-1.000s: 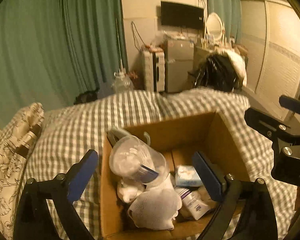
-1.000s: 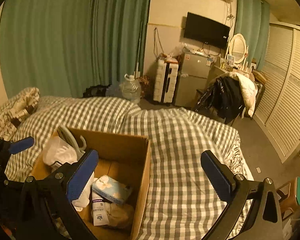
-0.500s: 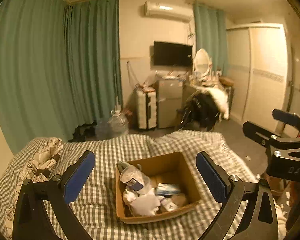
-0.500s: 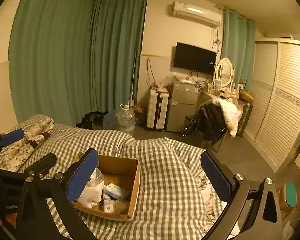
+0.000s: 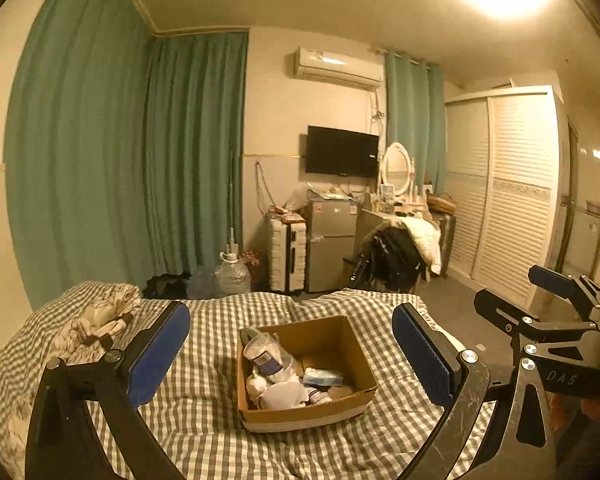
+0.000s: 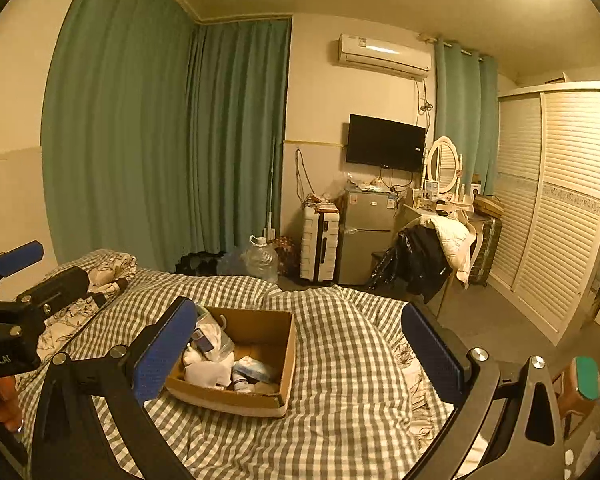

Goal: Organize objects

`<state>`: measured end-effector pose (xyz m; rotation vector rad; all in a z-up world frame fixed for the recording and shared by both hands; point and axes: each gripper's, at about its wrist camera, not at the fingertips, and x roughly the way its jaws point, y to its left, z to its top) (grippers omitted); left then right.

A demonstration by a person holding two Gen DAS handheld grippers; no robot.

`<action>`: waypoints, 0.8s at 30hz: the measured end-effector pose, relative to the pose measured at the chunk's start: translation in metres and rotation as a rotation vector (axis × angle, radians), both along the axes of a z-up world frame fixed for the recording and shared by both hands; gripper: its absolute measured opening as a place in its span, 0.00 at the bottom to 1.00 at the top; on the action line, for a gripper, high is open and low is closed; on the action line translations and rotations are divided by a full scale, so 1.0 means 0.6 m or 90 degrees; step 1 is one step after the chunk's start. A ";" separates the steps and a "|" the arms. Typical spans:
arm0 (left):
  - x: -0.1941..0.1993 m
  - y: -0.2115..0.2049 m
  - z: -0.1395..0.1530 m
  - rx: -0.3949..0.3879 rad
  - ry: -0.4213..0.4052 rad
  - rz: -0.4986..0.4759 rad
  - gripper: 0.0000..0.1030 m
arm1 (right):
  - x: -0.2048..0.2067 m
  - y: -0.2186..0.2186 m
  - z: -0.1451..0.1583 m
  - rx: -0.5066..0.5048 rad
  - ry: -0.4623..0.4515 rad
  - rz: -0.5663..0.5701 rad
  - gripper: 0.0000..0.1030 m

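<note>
An open cardboard box (image 5: 332, 334) sits on a grey checked bed (image 5: 204, 404); it also shows in the right wrist view (image 6: 286, 344). Inside lie a clear plastic jar (image 5: 266, 354), white cloth bundles (image 5: 284, 394), a tissue pack (image 5: 322, 378) and small bottles. My left gripper (image 5: 292, 356) is open and empty, held well above and back from the box. My right gripper (image 6: 300, 356) is open and empty, also high and back, to the right of the box. Each gripper shows at the edge of the other's view.
A patterned pillow (image 5: 100, 320) lies at the bed's far left. Beyond the bed stand water jugs (image 5: 230, 276), a white suitcase (image 5: 286, 256), a small fridge (image 5: 332, 244), a chair piled with clothes (image 5: 400, 254) and a slatted wardrobe (image 5: 512, 192). Green curtains cover the left wall.
Both grippers have drawn up and back from the box, which was close below them a second ago. The box now looks small and far. Both stayed open.
</note>
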<state>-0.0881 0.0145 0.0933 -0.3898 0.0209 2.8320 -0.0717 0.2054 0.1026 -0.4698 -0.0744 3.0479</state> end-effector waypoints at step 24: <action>-0.028 -0.032 -0.182 -0.003 -0.100 0.132 1.00 | -0.059 0.009 -0.196 -0.021 -0.093 -0.010 1.00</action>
